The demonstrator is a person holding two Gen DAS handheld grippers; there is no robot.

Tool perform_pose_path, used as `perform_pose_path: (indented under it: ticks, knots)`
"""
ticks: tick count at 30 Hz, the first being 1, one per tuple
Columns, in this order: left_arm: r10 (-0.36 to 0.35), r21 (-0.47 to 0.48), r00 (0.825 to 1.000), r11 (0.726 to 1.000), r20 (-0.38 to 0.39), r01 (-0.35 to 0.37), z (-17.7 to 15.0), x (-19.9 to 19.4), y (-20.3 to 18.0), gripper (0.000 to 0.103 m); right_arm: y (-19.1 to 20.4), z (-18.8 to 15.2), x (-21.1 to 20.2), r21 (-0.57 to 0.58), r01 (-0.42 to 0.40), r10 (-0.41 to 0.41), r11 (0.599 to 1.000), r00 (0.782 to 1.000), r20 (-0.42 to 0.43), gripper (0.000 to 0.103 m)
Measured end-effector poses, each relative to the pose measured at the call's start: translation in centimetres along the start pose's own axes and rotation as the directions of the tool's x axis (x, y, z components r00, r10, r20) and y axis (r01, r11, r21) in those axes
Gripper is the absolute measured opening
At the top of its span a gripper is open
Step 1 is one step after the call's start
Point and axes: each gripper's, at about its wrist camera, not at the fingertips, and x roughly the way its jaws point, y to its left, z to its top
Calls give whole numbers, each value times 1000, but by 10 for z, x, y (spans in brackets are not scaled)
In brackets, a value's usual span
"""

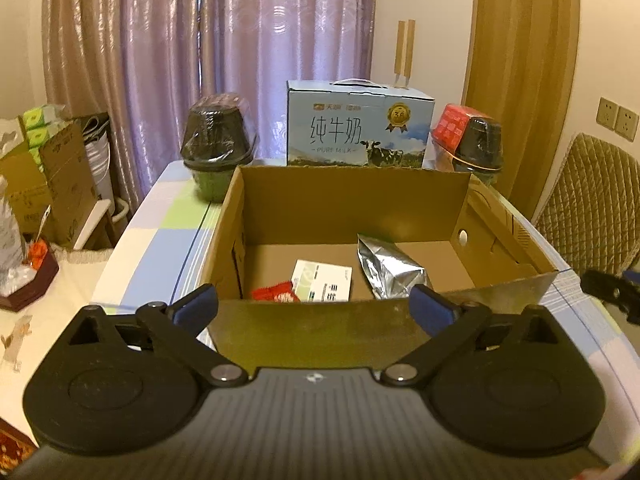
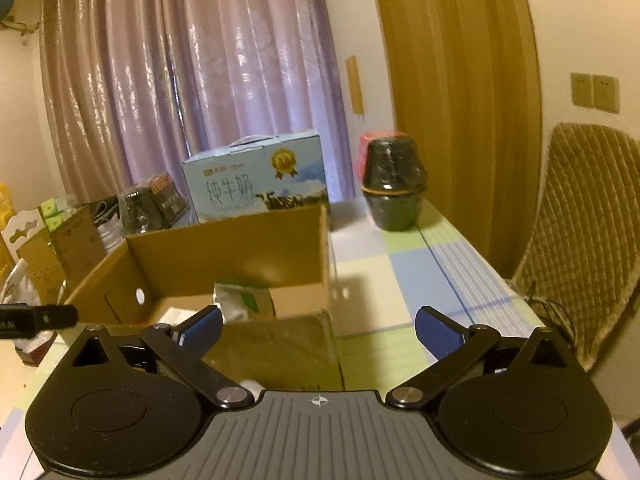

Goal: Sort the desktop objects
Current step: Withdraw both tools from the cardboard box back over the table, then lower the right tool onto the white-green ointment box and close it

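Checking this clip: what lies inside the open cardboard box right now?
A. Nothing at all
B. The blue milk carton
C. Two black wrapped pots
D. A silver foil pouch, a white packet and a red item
D: the left wrist view shows the silver foil pouch, white packet and red item on the floor of the cardboard box.

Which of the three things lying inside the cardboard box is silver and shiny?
The crinkled foil pouch at the right of the cardboard box. The white carton beside it is matte, and the red packet is small and red.
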Motion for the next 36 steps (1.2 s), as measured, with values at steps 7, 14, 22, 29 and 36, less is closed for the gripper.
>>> perform_pose_path:
  ticks: [7,14,22,29,36]
  knots:
    - [16,-10,999,1000,-32,-16,-27,-23,6,102,-11,-28,-26,16,15,-14,1000,999,-47,101]
    - [33,-3,997,999,-64,-33,-54,-43,14,102,-8,-49,-43,4,-5,5,1000,997,-80,101]
    - [37,42,991,999,-129,-32,-91,-49,33,102,-5,-75,-46,-42,-26,20,999,989,-146,101]
    - [27,84,985,996,-170,-13,-107,-43,40,102,-2,-88,-41,-88,-41,24,995,982,-186,101]
    - [16,102,980,995,-199,4,-111,-35,41,102,2,-96,-35,-107,-58,33,993,975,-221,101]
